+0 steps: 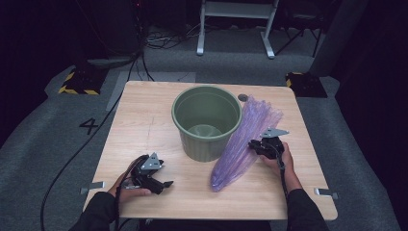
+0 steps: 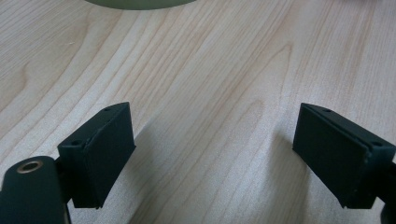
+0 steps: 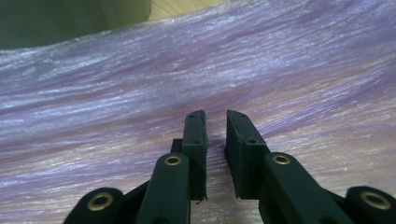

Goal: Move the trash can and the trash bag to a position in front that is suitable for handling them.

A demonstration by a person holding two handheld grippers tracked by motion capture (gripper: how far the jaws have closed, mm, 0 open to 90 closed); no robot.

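1. The purple plastic bag (image 1: 244, 144) lies flat on the wooden table (image 1: 144, 125), just right of the green bucket (image 1: 207, 122) and leaning against its side.
2. The right gripper (image 1: 254, 144) sits at the bag's right edge, its 2 jaws nearly together, pinching a fold of the film (image 3: 215, 140).
3. The left gripper (image 1: 161, 185) rests near the table's front left, jaws wide apart over bare wood.

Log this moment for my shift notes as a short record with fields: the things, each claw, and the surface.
bin: green bucket, upright, mid-table
bag: purple plastic bag, folded flat, lying right of the bucket, its far end leaning on the bucket
right claw: jaws nearly together, pinching the bag's film
left claw: jaws wide apart, nothing between them, low over bare wood
surface: wooden table
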